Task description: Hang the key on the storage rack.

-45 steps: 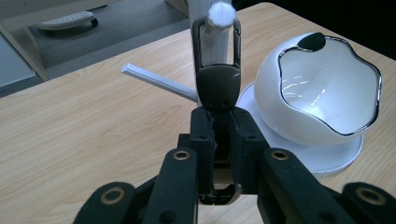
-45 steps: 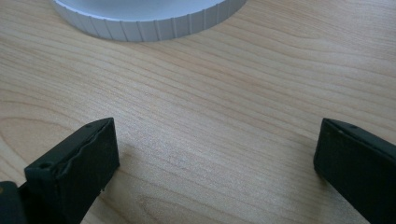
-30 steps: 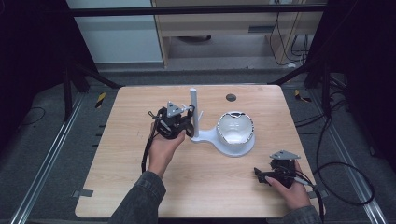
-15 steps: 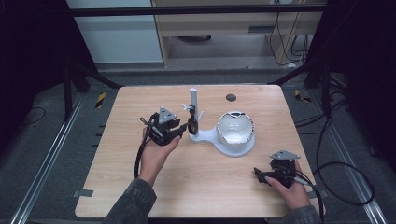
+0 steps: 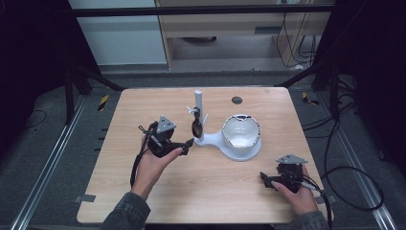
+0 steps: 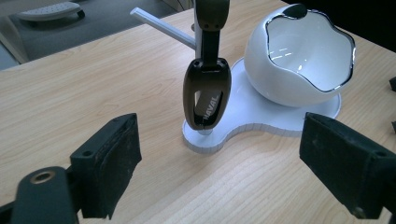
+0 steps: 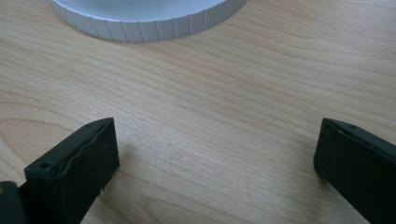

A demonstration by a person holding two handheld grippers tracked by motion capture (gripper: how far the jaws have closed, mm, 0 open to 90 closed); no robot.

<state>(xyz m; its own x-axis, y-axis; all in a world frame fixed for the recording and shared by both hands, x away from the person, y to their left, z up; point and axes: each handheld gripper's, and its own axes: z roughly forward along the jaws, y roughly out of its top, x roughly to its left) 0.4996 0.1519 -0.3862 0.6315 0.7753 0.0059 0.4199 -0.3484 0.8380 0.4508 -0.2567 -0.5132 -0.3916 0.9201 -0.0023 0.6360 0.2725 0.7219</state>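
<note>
The dark brown key fob (image 6: 206, 93) hangs from a peg of the white stand (image 5: 198, 106), just above the stand's flat base (image 6: 261, 119), beside the white bowl (image 5: 241, 134). The left claw (image 5: 184, 143) is near it, and its jaws have just been opening, wide apart now with nothing between them. The right claw (image 5: 267, 179) rests low on the worktop (image 5: 119, 120), well apart, jaws also spread and empty.

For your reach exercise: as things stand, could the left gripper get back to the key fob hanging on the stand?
Probably yes. The left gripper is open and points at the fob, with bare table between and nothing in its path.
</note>
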